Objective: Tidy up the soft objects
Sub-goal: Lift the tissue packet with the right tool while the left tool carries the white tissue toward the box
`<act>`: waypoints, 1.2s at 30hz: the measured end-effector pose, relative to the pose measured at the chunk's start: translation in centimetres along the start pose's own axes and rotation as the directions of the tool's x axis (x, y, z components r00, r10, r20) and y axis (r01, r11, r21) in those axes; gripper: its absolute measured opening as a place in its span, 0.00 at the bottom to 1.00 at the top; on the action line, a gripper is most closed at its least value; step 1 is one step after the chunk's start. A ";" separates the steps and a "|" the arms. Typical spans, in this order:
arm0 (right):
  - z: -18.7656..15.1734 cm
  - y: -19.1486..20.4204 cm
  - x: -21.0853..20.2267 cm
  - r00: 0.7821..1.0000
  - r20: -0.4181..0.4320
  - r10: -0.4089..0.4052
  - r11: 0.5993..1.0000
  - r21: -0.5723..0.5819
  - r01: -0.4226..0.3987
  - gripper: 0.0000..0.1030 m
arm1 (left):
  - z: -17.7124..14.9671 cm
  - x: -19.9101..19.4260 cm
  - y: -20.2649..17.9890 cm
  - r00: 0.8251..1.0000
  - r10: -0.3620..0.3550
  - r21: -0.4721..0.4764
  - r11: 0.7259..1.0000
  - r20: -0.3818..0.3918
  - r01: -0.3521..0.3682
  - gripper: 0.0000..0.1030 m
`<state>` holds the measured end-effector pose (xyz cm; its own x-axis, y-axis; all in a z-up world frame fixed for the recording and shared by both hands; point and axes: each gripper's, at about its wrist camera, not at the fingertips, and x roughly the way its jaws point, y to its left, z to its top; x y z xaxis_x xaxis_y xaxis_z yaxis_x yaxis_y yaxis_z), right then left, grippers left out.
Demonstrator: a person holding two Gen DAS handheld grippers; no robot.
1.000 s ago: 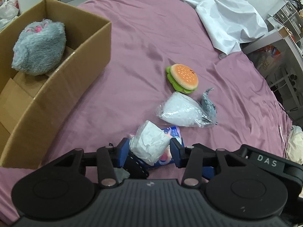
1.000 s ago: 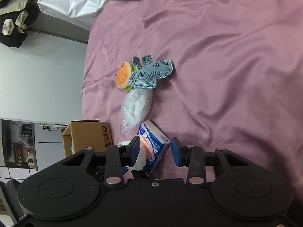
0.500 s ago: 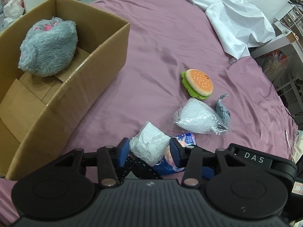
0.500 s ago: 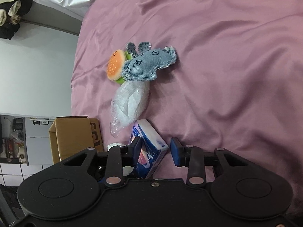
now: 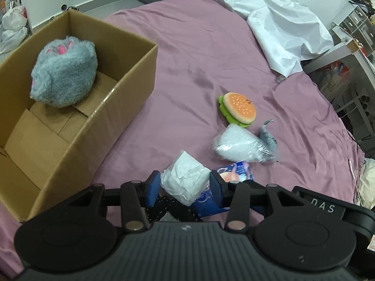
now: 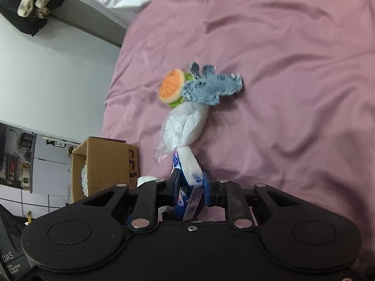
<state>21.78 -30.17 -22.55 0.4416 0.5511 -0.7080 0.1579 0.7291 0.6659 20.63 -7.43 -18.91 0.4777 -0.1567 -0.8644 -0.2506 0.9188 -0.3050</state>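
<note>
- Open brown cardboard box on the left of the purple bed sheet, flaps folded flat on its floor; same box seen small at the left edge in the right wrist view.
- Inside, against the far wall: one fluffy grey plush toy with pink ear patches; near half of the box floor bare.
- Left claw pinching a crumpled wad of white tissue between its blue pads, wad bulging up and away past the tips.
- Right claw just been closing, now clamped on a blue-and-white soft tissue pack; pads pressing both broad faces.
- Tissue pack's long axis running along the right claw's fingers, far end pointing away toward the other toys, barcoded end nearest the camera; pack standing on its narrow edge.
- In the left wrist view, the same pack just right of the white wad, near edge of the bed.
- Beyond it on the sheet, close together: clear plastic bag of white stuffing, round plush hamburger with orange bun and green lettuce, flat denim-blue fabric animal toy.
- Bag's twisted neck pointing toward the pack, touching or nearly so.
- Rumpled white sheet at the far right of the bed.
</note>
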 end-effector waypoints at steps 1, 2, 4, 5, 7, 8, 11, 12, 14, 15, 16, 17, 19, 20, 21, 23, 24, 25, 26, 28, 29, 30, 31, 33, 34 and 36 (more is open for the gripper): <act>-0.1 0.0 -0.5 1.000 0.014 0.002 1.000 -0.002 -0.002 0.19 | 0.0 -0.4 -0.1 1.000 -0.002 0.006 1.000 0.007 0.002 0.43; -0.1 0.1 -0.9 1.000 0.024 0.006 1.000 -0.006 -0.006 0.19 | 0.0 -0.8 -0.2 1.000 -0.004 0.011 1.000 0.015 0.004 0.43; -0.1 0.3 -1.6 0.999 0.042 0.011 1.000 -0.018 -0.010 0.19 | 0.1 -1.5 -0.3 1.000 -0.006 0.019 1.000 0.028 0.005 0.43; -0.2 0.3 -2.0 0.999 0.050 0.010 1.000 -0.024 -0.009 0.19 | 0.1 -1.8 -0.4 0.999 -0.006 0.023 1.000 0.033 0.005 0.43; -0.4 0.3 -2.7 0.998 0.063 0.010 0.999 -0.034 -0.008 0.19 | 0.2 -2.4 -0.5 0.999 -0.005 0.029 1.000 0.044 0.004 0.43; -0.5 0.3 -3.0 0.998 0.068 0.013 0.999 -0.037 -0.010 0.19 | 0.2 -2.7 -0.6 0.999 -0.004 0.032 0.999 0.047 0.002 0.43; -0.7 0.5 -3.8 0.996 0.087 0.021 0.999 -0.051 -0.017 0.19 | 0.2 -3.6 -0.9 0.998 0.000 0.040 0.999 0.058 -0.002 0.43; -0.8 0.6 -4.0 0.995 0.095 0.021 0.998 -0.056 -0.016 0.19 | 0.2 -3.8 -1.0 0.998 0.001 0.043 0.999 0.060 -0.003 0.43; -1.0 0.7 -4.6 0.993 0.115 0.019 0.998 -0.061 -0.012 0.19 | 0.2 -4.4 -1.1 0.998 0.003 0.048 0.999 0.066 -0.006 0.43; -1.1 0.7 -5.0 0.992 0.126 0.021 0.998 -0.063 -0.013 0.19 | 0.2 -4.7 -1.1 0.998 0.005 0.050 0.999 0.070 -0.008 0.43; -1.2 0.8 -5.2 0.990 0.137 0.024 0.998 -0.063 -0.015 0.19 | 0.2 -5.1 -1.0 0.997 0.006 0.052 0.999 0.073 -0.009 0.43; -1.4 0.9 -5.4 0.989 0.146 0.028 0.998 -0.063 -0.019 0.19 | 0.2 -5.4 -1.0 0.997 0.006 0.053 0.999 0.075 -0.010 0.43; -1.7 1.1 -5.9 0.987 0.156 0.038 0.998 -0.063 -0.028 0.19 | 0.3 -6.0 -1.0 0.997 0.008 0.058 0.998 0.082 -0.013 0.43; -1.9 1.3 -6.0 0.986 0.161 0.043 0.997 -0.066 -0.033 0.19 | 0.3 -6.3 -1.0 0.996 0.009 0.060 0.998 0.086 -0.014 0.43; -2.0 1.5 -6.3 0.985 0.169 0.046 0.997 -0.074 -0.034 0.19 | 0.3 -6.6 -0.9 0.996 0.008 0.062 0.998 0.089 -0.014 0.43; -2.2 1.9 -6.8 0.981 0.186 0.045 0.996 -0.089 -0.029 0.19 | 0.3 -7.1 -0.9 0.996 0.007 0.065 0.998 0.094 -0.013 0.43; -2.2 2.1 -7.0 0.980 0.192 0.044 0.995 -0.094 -0.027 0.19 | 0.3 -7.3 -0.9 0.995 0.006 0.067 0.998 0.098 -0.012 0.43; -2.2 2.2 -7.2 0.980 0.196 0.042 0.995 -0.097 -0.024 0.19 | 0.3 -7.6 -0.9 0.995 0.004 0.067 0.998 0.101 -0.011 0.43; -2.2 2.3 -7.4 0.979 0.202 0.039 0.995 -0.099 -0.020 0.19 | 0.4 -7.9 -0.8 0.995 0.002 0.067 0.998 0.104 -0.010 0.43; -2.2 2.5 -7.8 0.977 0.213 0.034 0.995 -0.101 -0.012 0.19 | 0.4 -8.4 -0.7 0.994 -0.001 0.071 0.997 0.110 -0.006 0.43; -2.3 2.6 -8.0 0.976 0.217 0.032 0.995 -0.102 -0.010 0.19 | 0.4 -8.6 -0.7 0.994 -0.002 0.073 0.997 0.113 -0.006 0.43; -2.3 2.7 -8.2 0.975 0.221 0.031 0.995 -0.104 -0.008 0.19 | 0.4 -8.9 -0.6 0.993 -0.004 0.074 0.997 0.115 -0.005 0.43; -2.4 2.8 -8.3 0.974 0.224 0.028 0.994 -0.107 -0.005 0.19 | 0.4 -9.1 -0.5 0.993 -0.006 0.074 0.997 0.117 -0.003 0.43; -2.6 3.2 -8.6 0.973 0.231 0.026 0.994 -0.112 0.000 0.19 | 0.5 -9.5 -0.3 0.992 -0.010 0.073 0.997 0.122 0.001 0.43; -2.7 3.4 -8.8 0.971 0.236 0.025 0.993 -0.119 0.003 0.19 | 0.5 -9.8 -0.2 0.992 -0.012 0.073 0.997 0.127 0.003 0.43; -2.9 3.9 -9.0 0.969 0.244 0.026 0.991 -0.131 0.006 0.19 | 0.5 -10.3 0.0 0.990 -0.017 0.075 0.997 0.137 0.007 0.43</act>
<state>15.83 -31.10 -14.24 0.6480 0.4540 -0.6115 0.0432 0.7797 0.6247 16.13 -5.63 -9.77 0.5927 -0.1212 -0.7962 -0.1837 0.9422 -0.2802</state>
